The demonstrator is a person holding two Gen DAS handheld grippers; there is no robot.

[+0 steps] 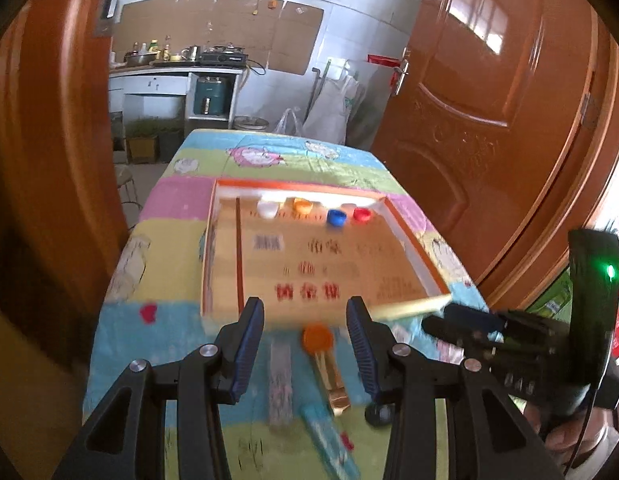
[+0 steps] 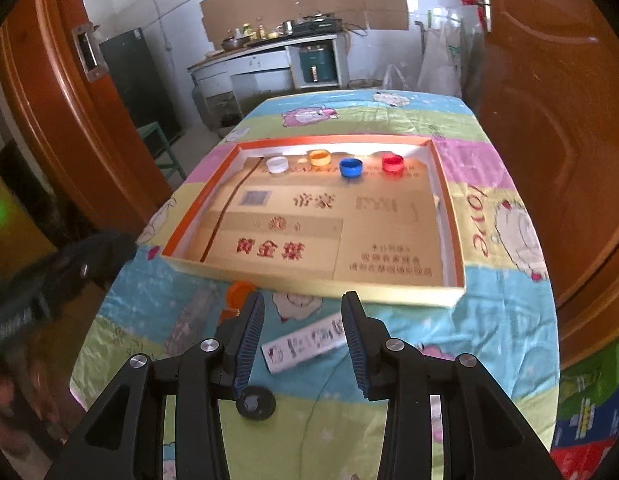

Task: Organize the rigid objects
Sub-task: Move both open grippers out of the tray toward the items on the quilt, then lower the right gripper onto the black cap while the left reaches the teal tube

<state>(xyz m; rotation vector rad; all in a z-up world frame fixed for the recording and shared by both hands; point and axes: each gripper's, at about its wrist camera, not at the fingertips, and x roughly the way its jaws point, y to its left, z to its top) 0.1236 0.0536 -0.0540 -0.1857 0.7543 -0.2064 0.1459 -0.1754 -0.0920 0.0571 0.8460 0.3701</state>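
Observation:
A shallow orange-rimmed cardboard tray (image 2: 449, 200) lies on the table and also shows in the left wrist view (image 1: 409, 236). At its far side stand a white cap (image 2: 277, 164), an orange cap (image 2: 319, 157), a blue cap (image 2: 351, 168) and a red cap (image 2: 392, 162). My left gripper (image 1: 305, 344) is open over a loose orange cap (image 1: 317, 338) in front of the tray. My right gripper (image 2: 303, 336) is open and empty above a white printed box (image 2: 305, 344). A black cap (image 2: 255, 402) lies by its left finger.
A gold stick (image 1: 333, 380), a grey strip (image 1: 280, 384) and a teal tube (image 1: 329, 436) lie on the patterned cloth (image 2: 489, 320) near the front edge. Orange doors (image 1: 489, 120) flank the table. A kitchen counter (image 2: 261, 52) stands behind.

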